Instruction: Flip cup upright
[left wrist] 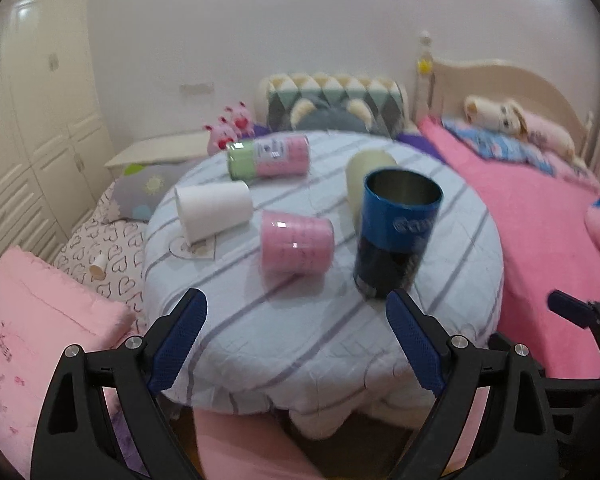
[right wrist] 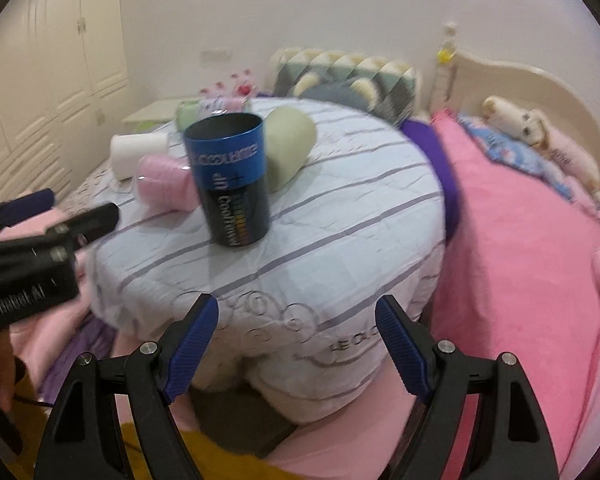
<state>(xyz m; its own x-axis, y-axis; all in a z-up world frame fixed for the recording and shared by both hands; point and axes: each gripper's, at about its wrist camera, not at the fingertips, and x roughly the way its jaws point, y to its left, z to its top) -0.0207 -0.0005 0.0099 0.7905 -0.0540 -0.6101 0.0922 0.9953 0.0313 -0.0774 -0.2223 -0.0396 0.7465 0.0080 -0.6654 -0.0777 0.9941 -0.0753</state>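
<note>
A blue and black metal cup (left wrist: pixel 394 236) (right wrist: pixel 230 180) stands upright, mouth up, on the round table (left wrist: pixel 308 340) (right wrist: pixel 340 240) with a striped cloth. A pink cup (left wrist: pixel 296 242) (right wrist: pixel 162 184), a white cup (left wrist: pixel 214 210) (right wrist: pixel 134 154), a cream cup (left wrist: pixel 364 176) (right wrist: pixel 290 146) and a pink-and-green cup (left wrist: pixel 268 156) (right wrist: pixel 208 110) lie on their sides. My left gripper (left wrist: pixel 296 340) is open and empty at the table's near edge. My right gripper (right wrist: pixel 298 344) is open and empty, short of the blue cup.
A bed with a pink blanket (left wrist: pixel 540 240) (right wrist: pixel 520 240) and plush toys lies to the right. Pillows (left wrist: pixel 332 108) sit behind the table. White wardrobes (left wrist: pixel 32 120) line the left wall. Pink bedding (left wrist: pixel 32 328) lies at the lower left.
</note>
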